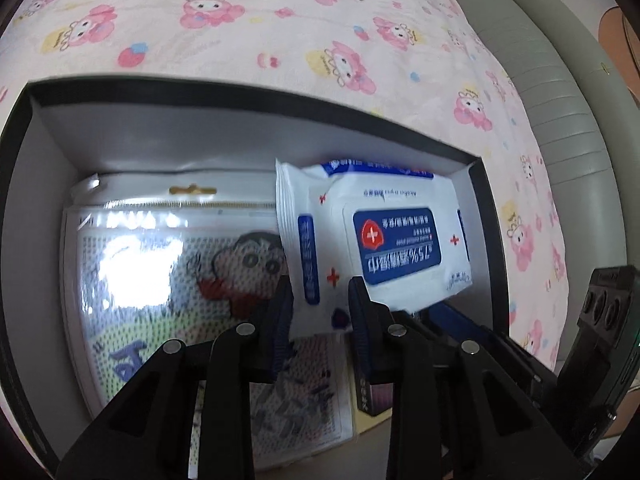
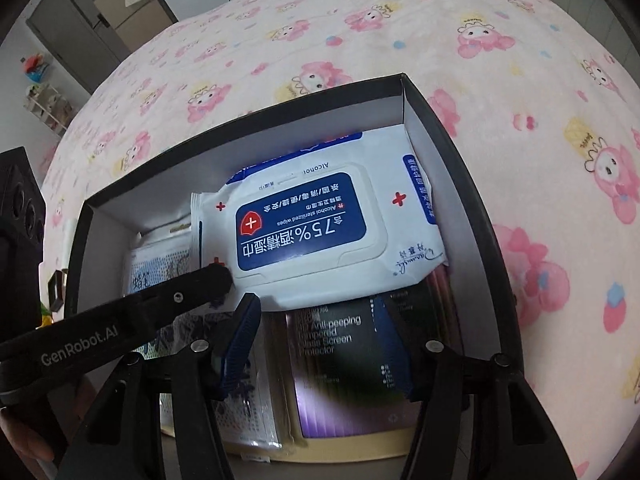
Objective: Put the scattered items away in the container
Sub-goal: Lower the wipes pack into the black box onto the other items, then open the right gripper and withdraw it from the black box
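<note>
Wipes pack [image 1: 372, 236] sits inside the black box [image 1: 490, 248], propped on a screen protector box [image 2: 344, 364] and cartoon pouch [image 1: 160, 280]. Your left gripper [image 1: 320, 304] pinches its corner; the right gripper [image 2: 320, 344] gapes empty. Withdraw while clenched and you drag it out.

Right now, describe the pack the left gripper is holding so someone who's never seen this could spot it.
On the pink cartoon-print blanket sits a black box with white inner walls. At its right end, the wipes pack lies above a dark screen protector box, its corner pinched by the left gripper. Only it is white with a navy lid label bearing a red shield.
</note>
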A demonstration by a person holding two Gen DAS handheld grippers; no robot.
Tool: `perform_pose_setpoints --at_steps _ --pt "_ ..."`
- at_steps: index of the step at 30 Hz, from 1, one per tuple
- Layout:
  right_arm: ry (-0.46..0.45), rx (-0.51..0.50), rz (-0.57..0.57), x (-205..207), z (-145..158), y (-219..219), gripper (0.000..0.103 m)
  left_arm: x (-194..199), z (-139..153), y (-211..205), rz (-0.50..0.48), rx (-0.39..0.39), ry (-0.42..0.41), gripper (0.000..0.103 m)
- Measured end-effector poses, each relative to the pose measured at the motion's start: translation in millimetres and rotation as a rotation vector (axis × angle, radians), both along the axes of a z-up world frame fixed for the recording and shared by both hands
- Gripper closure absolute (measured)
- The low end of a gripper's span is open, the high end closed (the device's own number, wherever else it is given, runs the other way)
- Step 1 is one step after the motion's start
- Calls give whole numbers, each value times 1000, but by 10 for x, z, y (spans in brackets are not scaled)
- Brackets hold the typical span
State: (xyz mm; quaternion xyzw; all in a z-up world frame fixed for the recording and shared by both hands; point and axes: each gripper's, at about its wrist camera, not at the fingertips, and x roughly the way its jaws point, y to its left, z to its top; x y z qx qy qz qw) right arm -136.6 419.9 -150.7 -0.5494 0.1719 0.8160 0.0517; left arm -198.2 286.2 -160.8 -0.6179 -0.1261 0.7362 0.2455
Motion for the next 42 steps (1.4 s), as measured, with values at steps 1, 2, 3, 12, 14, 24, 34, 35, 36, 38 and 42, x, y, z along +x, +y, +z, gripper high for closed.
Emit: perform_pose_setpoints --at_steps 1,2,3,12,14,24,34,35,36,38,42 --pt "-1 -3 -1 -13 -11 10 48 -14 -1 12 1 2 2 75" --pt "-3 -7 -2 -19 -17 18 48 -26 -4 24 2 3 2 75" --pt "-8 -14 -3 -22 -23 25 48 -24 14 22 -1 0 8 75" --pt "148 71 -18 211 484 117 47 71 348 -86 -47 -20 136 74" --pt "120 66 -49 141 376 159 47 33 333 -50 -54 -5 127 74" --pt "49 131 -55 70 205 145 47 -49 54 135 -59 -59 69 74" --pt "48 76 -57 66 238 139 47 137 333 45 -72 -111 205 65" --pt "56 77 -59 77 263 134 47 164 387 40 -75 -127 233 62" --pt "67 94 -60 89 302 120 47 189 443 32 -76 -144 263 57" --pt "83 107 -64 121 359 94 47 236 561 4 -74 -169 318 49" --pt "122 112 -62 202 487 35 47 323 798 -113 -41 -217 417 37"
